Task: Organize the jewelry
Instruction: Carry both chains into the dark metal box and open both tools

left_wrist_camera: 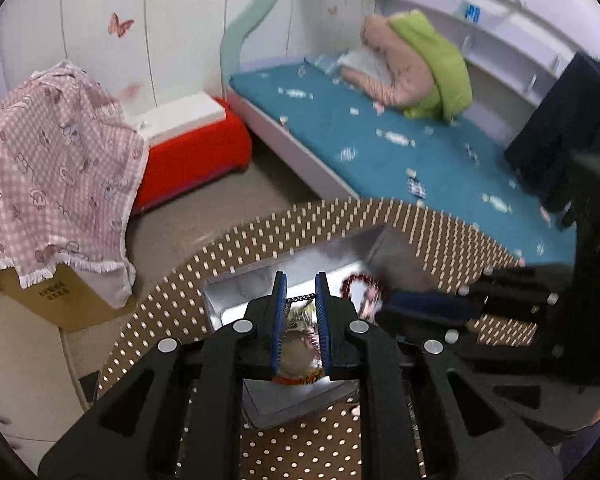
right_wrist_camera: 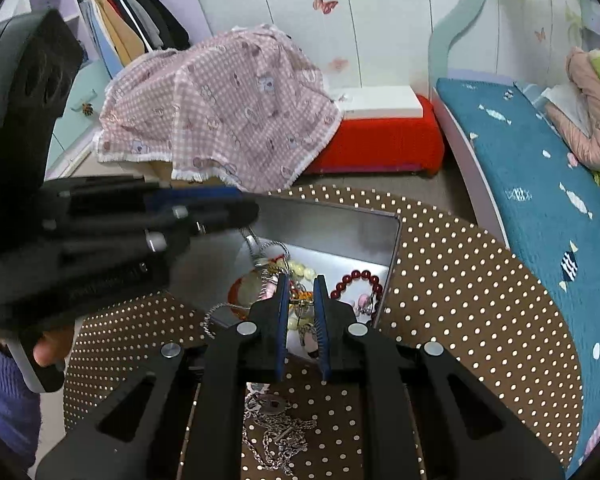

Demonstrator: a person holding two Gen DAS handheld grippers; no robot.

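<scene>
A silver metal tin (right_wrist_camera: 394, 240) sits on the round brown polka-dot table (right_wrist_camera: 460, 300). It holds several pieces of jewelry: a dark red bead bracelet (right_wrist_camera: 360, 278), pale bead strands (right_wrist_camera: 300, 270) and an orange bangle (right_wrist_camera: 236, 300). A silver chain (right_wrist_camera: 276, 436) lies on the table below my right gripper (right_wrist_camera: 301, 282). My right gripper hangs over the tin with its jaws slightly apart and empty. My left gripper (left_wrist_camera: 301, 286) is over the tin (left_wrist_camera: 224, 300) with a thin dark chain (left_wrist_camera: 300, 298) spanning its narrow gap. It also shows in the right wrist view (right_wrist_camera: 204, 212), blurred.
A bed with a teal cover (left_wrist_camera: 380, 140) stands past the table on the right. A red box (left_wrist_camera: 192, 160) and a cardboard box under a pink checked cloth (left_wrist_camera: 52, 168) stand on the floor to the left. An open wardrobe (right_wrist_camera: 128, 24) is at the back left.
</scene>
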